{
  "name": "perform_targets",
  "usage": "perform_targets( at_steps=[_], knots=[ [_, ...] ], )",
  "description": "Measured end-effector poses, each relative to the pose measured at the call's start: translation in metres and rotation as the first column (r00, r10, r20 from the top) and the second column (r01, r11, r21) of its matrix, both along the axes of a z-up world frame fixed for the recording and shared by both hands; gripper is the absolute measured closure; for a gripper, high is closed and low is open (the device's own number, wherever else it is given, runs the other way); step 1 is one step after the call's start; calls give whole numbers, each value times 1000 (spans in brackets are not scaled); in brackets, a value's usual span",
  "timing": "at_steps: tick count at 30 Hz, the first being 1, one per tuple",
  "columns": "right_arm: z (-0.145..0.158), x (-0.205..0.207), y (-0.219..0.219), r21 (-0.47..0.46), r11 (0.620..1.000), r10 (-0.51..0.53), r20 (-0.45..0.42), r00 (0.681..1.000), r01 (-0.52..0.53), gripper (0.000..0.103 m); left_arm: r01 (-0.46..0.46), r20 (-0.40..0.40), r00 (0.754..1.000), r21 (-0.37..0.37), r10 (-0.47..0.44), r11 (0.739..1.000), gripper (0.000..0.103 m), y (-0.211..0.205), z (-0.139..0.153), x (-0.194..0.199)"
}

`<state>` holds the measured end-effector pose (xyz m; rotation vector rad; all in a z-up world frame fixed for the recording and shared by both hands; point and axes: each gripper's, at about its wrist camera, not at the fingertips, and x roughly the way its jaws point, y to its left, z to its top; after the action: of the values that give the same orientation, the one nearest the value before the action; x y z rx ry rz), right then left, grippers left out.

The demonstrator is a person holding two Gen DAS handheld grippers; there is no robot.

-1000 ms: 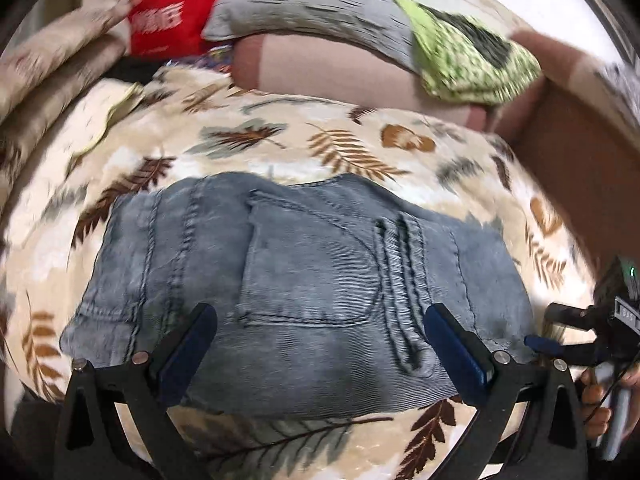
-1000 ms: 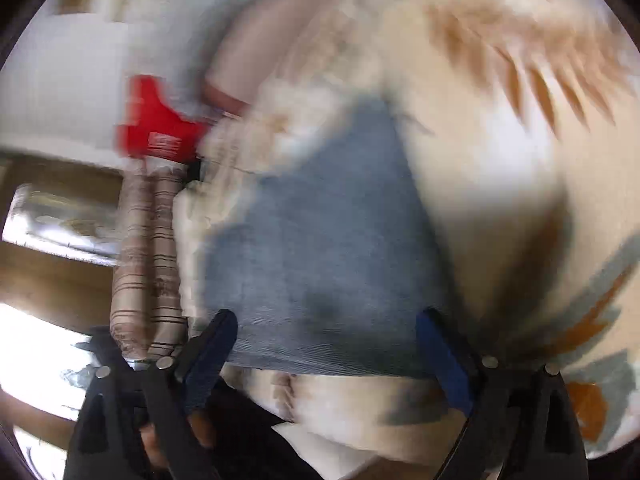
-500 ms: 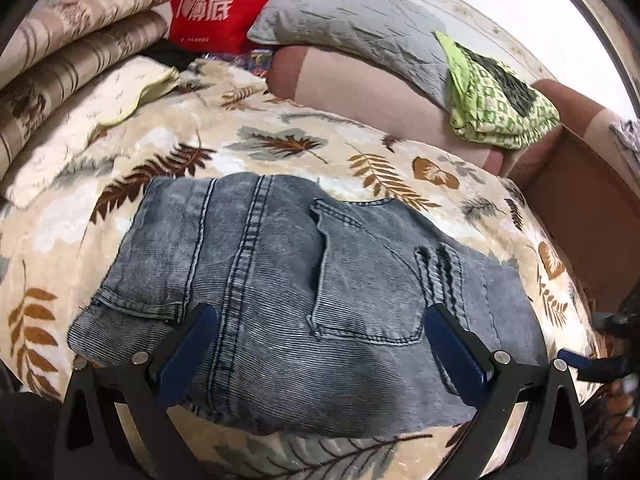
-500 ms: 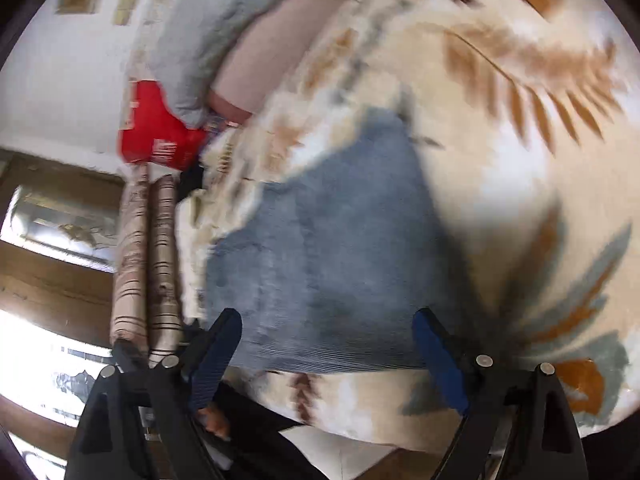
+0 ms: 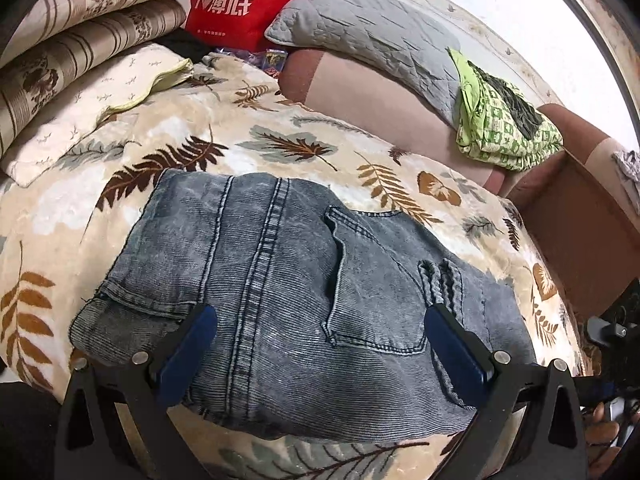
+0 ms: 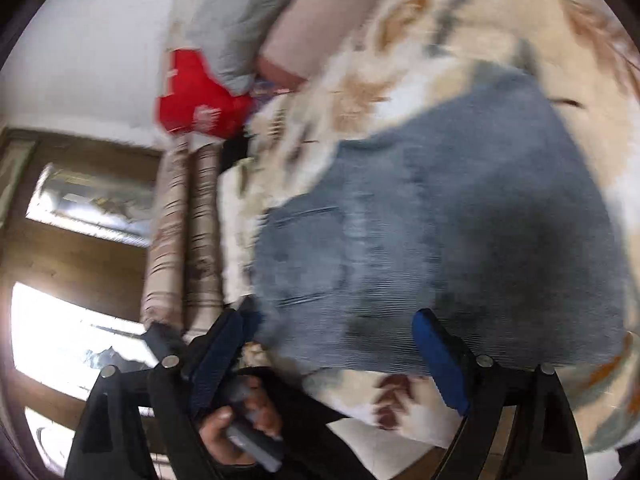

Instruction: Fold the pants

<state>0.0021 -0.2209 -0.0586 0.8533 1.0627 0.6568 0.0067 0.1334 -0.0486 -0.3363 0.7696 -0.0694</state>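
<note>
Two grippers hang over a bed, and both stand wide with nothing between their blue pads. Starting at the left of the left wrist view, striped pillows (image 5: pixel 72 52) are stacked at the bed's edge, with a pale cream pillow (image 5: pixel 92 116) lying just below them on the leaf-print blanket (image 5: pixel 288 144). Behind these leans a red bag (image 5: pixel 236 0) with white lettering, and beside it a grey quilted pillow (image 5: pixel 360 40) rests on a pink headboard cushion (image 5: pixel 368 96). In the middle lie the pants (image 5: pixel 288 292), grey-blue denim folded into a compact block flat on the blanket, back pocket and a belt loop facing up, one hem corner poking out at the lower left. The left gripper (image 5: pixel 320 344) hovers above the near part of that block, its jaws spread apart to either side of the central seam and closed on nothing. Further right, a green patterned cloth (image 5: pixel 504 124) sits bunched on the cushion. At the far right edge the right hand (image 5: pixel 604 432) is partly seen around a dark handle. The right wrist view is blurred: the right gripper (image 6: pixel 332 356) has its jaws open over the near edge of the pants (image 6: pixel 460 240), gripping nothing, and the left hand (image 6: pixel 240 428) shows low down, wrapped around a grey handle.
</note>
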Motion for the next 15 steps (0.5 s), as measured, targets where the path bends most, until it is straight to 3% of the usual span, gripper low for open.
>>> perform_targets(
  at_steps=[4,6,11,13,15],
  knots=[
    [-49,8,37,22,998,61,-99,993,-59,13,-5,9,1000,14,5,1000,0,0,1,-3],
    [-43,5,37,32,999,22,-68,997,-20,13,-14,12,1000,13,14,1000,0,3,1,-4],
    [-15,0,46,46,998,49,19,999,-50,13,-30,18,999,-1,30,1000,0,3,1,-2],
    [-39,4,57,1,997,73,-27,997,-73,12,-20,34,999,20,19,1000,0,-1,3,-3],
    [-47,0,46,40,999,37,-16,999,-37,13,-20,51,999,47,17,999,0,-3,5,-6]
  ],
)
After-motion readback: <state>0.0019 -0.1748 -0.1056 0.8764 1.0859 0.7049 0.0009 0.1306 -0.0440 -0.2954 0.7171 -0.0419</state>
